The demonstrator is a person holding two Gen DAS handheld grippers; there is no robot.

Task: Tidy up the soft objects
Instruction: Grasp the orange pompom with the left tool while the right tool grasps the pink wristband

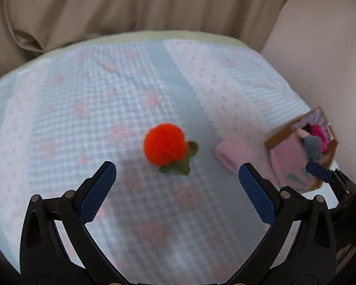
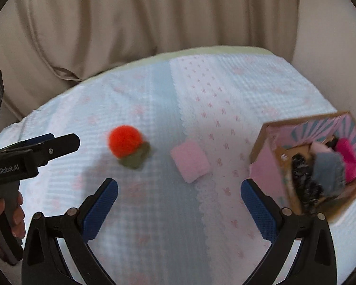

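A fluffy orange-red pompom with green felt leaves (image 1: 165, 147) lies on the quilted bed cover (image 1: 106, 90). It also shows in the right wrist view (image 2: 125, 143). A rolled pink cloth (image 1: 233, 153) lies to its right, seen too in the right wrist view (image 2: 191, 161). A pink cardboard box (image 1: 299, 149) at the right edge holds grey, black and magenta soft items (image 2: 330, 171). My left gripper (image 1: 177, 178) is open and empty, just short of the pompom. My right gripper (image 2: 179, 194) is open and empty, near the pink cloth.
Beige curtains (image 1: 130, 4) hang behind the bed. A pale wall (image 1: 320, 47) stands on the right. The left gripper's body (image 2: 33, 152) and the hand holding it sit at the left of the right wrist view. The right gripper's finger (image 1: 320, 172) shows by the box.
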